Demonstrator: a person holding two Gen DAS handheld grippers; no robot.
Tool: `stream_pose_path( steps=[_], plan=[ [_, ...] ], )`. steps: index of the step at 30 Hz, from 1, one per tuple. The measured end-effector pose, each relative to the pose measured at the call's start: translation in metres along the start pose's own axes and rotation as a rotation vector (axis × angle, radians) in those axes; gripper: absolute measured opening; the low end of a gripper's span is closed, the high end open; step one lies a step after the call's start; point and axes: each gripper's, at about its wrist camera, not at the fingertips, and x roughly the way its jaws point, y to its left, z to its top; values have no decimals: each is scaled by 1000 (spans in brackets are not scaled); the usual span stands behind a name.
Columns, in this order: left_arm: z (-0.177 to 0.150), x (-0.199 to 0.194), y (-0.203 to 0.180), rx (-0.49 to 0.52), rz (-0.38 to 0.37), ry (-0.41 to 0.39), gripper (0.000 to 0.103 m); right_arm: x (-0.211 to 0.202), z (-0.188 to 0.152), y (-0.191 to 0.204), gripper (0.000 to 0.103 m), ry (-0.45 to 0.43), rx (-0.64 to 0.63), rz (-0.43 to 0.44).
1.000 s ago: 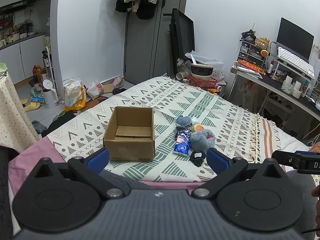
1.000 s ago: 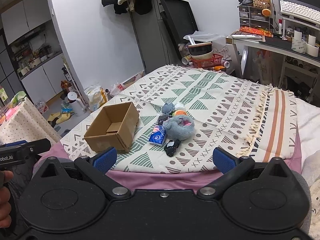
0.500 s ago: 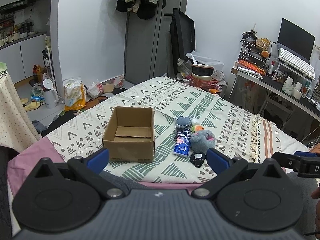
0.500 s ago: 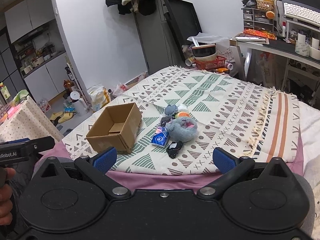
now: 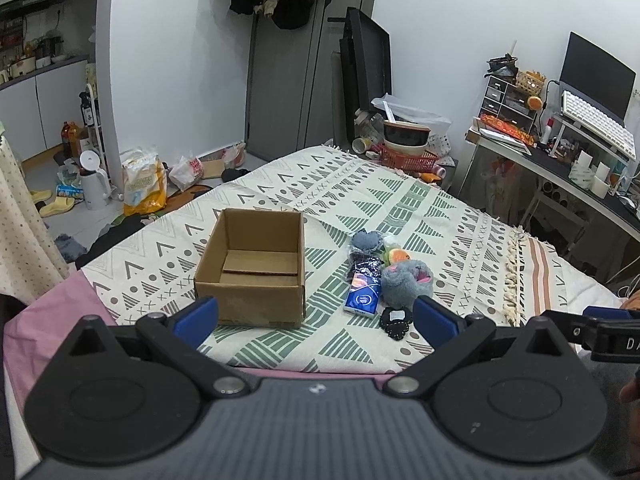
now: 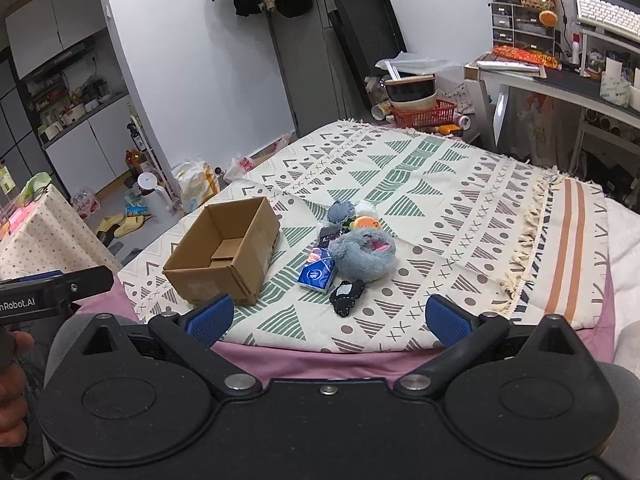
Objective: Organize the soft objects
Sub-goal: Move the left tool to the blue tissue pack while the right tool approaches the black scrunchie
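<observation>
1. Spreading flat over the bed, the woven blanket (image 5: 420, 216) is thin and tasselled, and carries everything.
2. Standing open-topped and empty, the cardboard box (image 5: 252, 268) is stiff and square; it seems the likely destination.
3. Lying just right of the box, the grey plush toy (image 6: 366, 254) leads the cluster: squashy, so pinch its bulk.
4. Holding nothing short of the bed, left claw (image 5: 316, 316) and right claw (image 6: 326, 316) are spread wide.
5. Lying flat nearest the claws, the black pouch (image 6: 346, 293) needs an edge grip.
</observation>
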Motion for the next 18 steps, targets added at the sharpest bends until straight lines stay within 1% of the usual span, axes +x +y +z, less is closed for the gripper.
stream_pose_path(
  steps=[11, 18],
  plan=[
    [4, 53, 0, -19, -25, 67, 102, 31, 10, -19, 103, 0, 68, -24],
    [5, 85, -6, -3, -33, 104, 100, 58, 11, -32, 103, 20, 109, -24]
  ],
)
